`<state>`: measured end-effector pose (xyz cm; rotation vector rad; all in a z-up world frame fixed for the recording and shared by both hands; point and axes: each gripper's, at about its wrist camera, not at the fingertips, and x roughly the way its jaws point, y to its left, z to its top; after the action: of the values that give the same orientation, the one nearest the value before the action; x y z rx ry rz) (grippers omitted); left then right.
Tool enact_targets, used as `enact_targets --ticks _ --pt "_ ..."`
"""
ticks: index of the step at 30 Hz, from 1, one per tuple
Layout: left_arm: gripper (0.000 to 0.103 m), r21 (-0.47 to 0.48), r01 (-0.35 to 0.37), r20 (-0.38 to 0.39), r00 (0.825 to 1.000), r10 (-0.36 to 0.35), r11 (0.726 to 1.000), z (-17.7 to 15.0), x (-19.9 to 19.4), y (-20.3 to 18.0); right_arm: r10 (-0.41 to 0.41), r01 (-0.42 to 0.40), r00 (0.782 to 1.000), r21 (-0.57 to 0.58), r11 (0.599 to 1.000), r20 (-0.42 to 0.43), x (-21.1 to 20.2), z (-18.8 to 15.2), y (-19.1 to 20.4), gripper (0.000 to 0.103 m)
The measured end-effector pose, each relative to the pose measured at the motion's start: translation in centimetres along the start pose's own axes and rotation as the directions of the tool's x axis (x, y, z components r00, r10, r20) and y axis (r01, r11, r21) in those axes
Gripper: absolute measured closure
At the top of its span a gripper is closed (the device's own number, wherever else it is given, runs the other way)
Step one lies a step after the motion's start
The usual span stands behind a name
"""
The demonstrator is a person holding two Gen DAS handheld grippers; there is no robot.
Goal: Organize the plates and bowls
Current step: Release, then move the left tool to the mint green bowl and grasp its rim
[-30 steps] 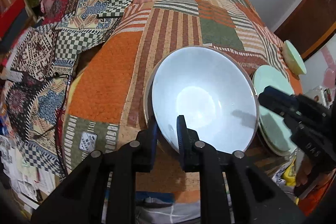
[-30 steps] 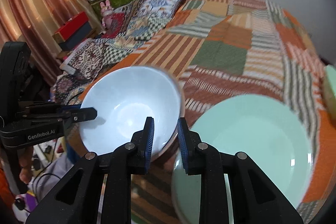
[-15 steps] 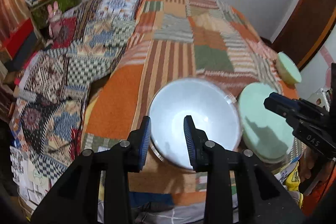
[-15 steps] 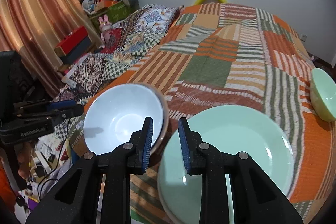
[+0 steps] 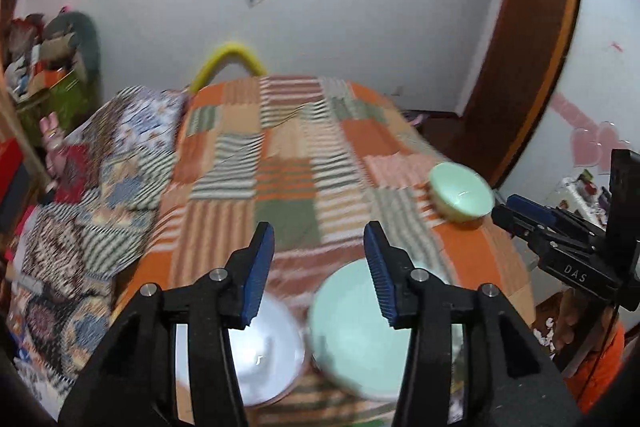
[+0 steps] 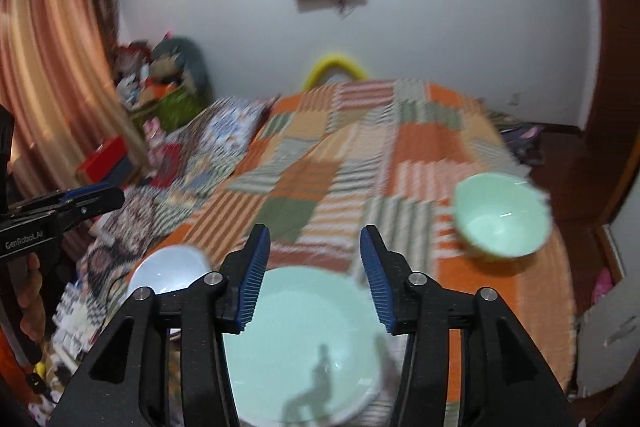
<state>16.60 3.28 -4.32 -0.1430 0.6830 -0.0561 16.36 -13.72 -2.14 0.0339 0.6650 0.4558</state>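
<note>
Though blurred, two bowls (image 6: 168, 269) (image 6: 502, 221), one plate (image 6: 300, 339)

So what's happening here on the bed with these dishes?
A person is sorting dishes on a patchwork bedspread with two handheld grippers. The left gripper and right gripper hold nothing, their jaws opening. Below them sit a white bowl and a green plate side by side. A green bowl stands apart, farther right.
</note>
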Motion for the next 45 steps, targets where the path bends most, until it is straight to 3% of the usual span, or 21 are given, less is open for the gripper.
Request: enact_targets --ticks 3,7,17,21,25,27,31,33,40,43,45 --pt "0.052 0.009 0.047 0.022 0.999 -0.047 0.999 1.4 1.2 -2.9 -0.053 0.052 0.998 0.034 0.998 0.038 -1.6 0.5 -2.7 0.050" --pt "0.051 0.050 0.084 0.023 0.996 -0.086 0.995 2.8 3.4 -6.6 -0.126 0.120 0.990 0.089 0.989 0.065 -2.8 1.2 -6.9 0.049" --pt "0.051 0.133 0.157 -0.081 0.986 -0.147 0.979 4.2 12.5 -13.6 -0.236 0.228 0.972 0.169 0.959 0.024 -1.7 1.0 -14.1 0.049" --pt "0.051 0.172 0.188 -0.119 0.978 -0.169 0.967 4.0 16.3 -15.4 -0.243 0.242 0.970 0.184 0.953 -0.014 -0.4 0.2 -16.1 0.049" --pt "0.052 0.147 0.238 -0.202 0.957 -0.206 0.960 3.7 20.5 -16.5 -0.233 0.241 0.970 0.197 0.950 -0.065 2.2 -0.5 -17.6 0.049" --pt "0.061 0.135 0.250 -0.233 0.949 -0.215 0.959 3.5 22.4 -16.7 -0.226 0.239 0.970 0.199 0.951 -0.087 3.3 -0.8 -18.0 0.049" --pt "0.067 0.146 0.266 -0.282 0.934 -0.218 0.953 2.8 25.6 -17.3 -0.205 0.227 0.971 0.213 0.950 -0.120 5.0 -1.4 -18.9 0.050" --pt "0.074 0.144 0.278 -0.299 0.927 -0.226 0.950 2.4 26.7 -17.4 -0.181 0.209 0.974 0.222 0.952 -0.139 5.9 -1.6 -19.3 0.058" --pt "0.081 0.079 0.304 -0.364 0.895 -0.257 0.949 1.6 30.2 -16.9 -0.170 0.216 0.966 0.248 0.944 -0.195 7.9 -2.4 -20.5 0.065" --pt "0.081 0.061 0.307 -0.368 0.891 -0.265 0.950 1.6 30.9 -16.8 -0.155 0.215 0.961 0.272 0.938 -0.228 9.0 -2.7 -20.9 0.069" --pt "0.086 0.068 0.311 -0.365 0.892 -0.266 0.948 1.6 31.0 -17.0 -0.133 0.202 0.962 0.291 0.935 -0.238 9.4 -3.0 -21.2 0.073"
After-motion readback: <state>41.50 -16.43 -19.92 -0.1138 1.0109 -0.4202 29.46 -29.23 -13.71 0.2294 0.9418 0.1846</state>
